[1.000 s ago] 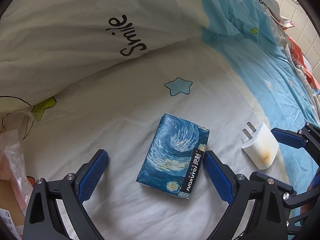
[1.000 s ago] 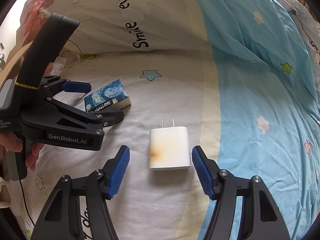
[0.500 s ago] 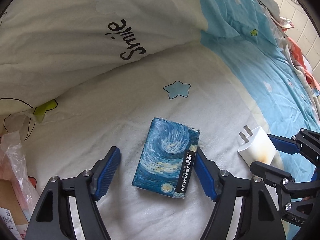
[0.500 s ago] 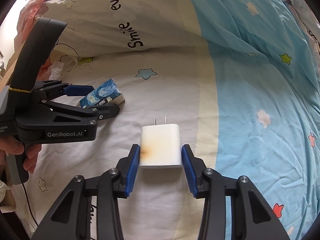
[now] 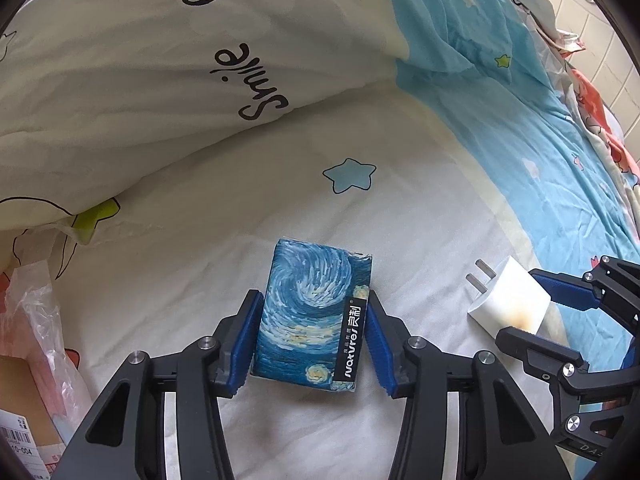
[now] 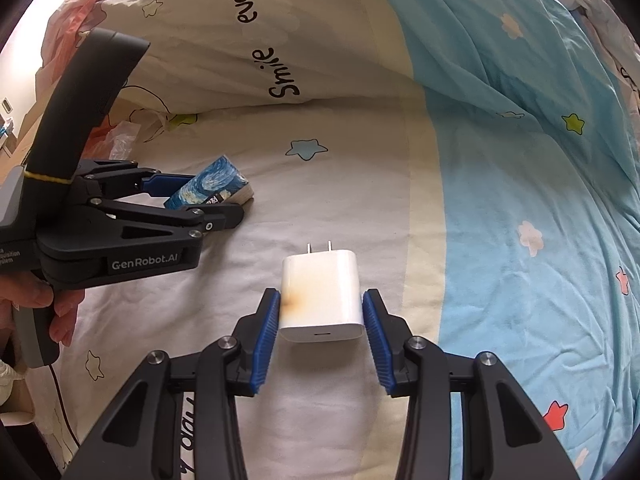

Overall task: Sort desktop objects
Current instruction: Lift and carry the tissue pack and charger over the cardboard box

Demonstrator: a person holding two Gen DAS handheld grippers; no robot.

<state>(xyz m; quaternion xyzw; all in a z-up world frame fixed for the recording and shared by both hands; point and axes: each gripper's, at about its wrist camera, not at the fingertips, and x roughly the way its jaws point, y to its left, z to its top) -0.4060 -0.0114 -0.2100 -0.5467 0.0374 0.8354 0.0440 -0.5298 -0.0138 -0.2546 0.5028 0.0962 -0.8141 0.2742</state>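
A small tissue pack (image 5: 312,312) printed with a blue swirling-sky painting lies on the bed sheet. My left gripper (image 5: 314,298) straddles it; its jaws are closing and both blue pads touch the pack's long sides. To the right lies a white charger plug (image 6: 320,292) with a brown scorch mark, prongs pointing away. My right gripper (image 6: 321,294) has its pads pressed on the charger's two sides. The right wrist view shows the left gripper (image 6: 218,196) on the pack (image 6: 212,188). In the left wrist view, the right gripper (image 5: 520,304) is on the charger (image 5: 508,296).
A folded quilt (image 5: 160,80) printed with "Smile" rises just behind both objects. A crumpled plastic bag (image 5: 36,312) and a labelled cardboard box (image 5: 20,420) sit at the left. A hand (image 6: 60,312) holds the left gripper's handle. Blue sheet (image 6: 520,200) spreads to the right.
Both grippers came forward over their objects. The left jaws closed from wide open onto the tissue pack's sides; the right jaws closed onto the charger.
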